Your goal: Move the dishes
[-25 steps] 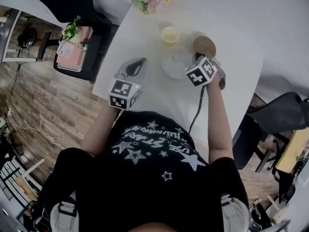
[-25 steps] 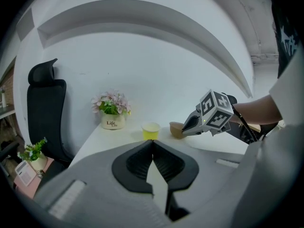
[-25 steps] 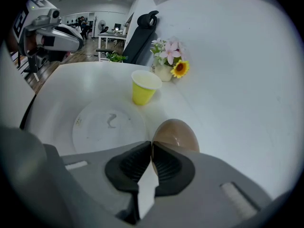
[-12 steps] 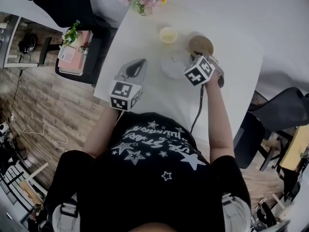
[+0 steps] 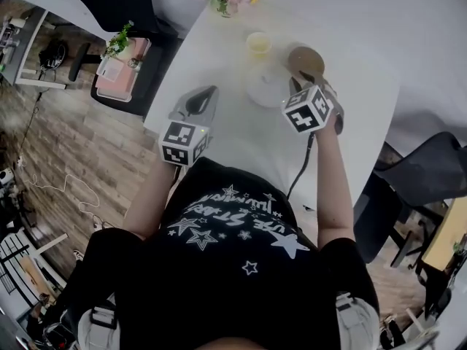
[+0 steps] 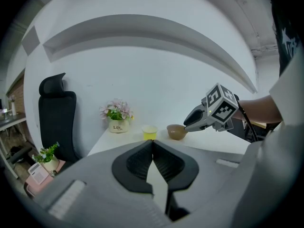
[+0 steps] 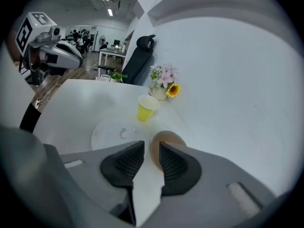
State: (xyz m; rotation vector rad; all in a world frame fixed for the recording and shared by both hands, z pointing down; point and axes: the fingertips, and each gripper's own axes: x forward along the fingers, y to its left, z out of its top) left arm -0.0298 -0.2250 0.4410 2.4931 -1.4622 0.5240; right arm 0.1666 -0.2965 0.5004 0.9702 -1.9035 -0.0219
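Now the right tool (image 7: 151, 146), jaws just opening, straddles the brown bowl (image 7: 172, 137).

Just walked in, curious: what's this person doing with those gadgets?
A person moves dishes on a table with two handheld grippers. The right gripper has just been opening its jaws, the rim of the brown bowl between them, unpressed. The left gripper is shut and empty. A white plate and yellow cup stand nearby.
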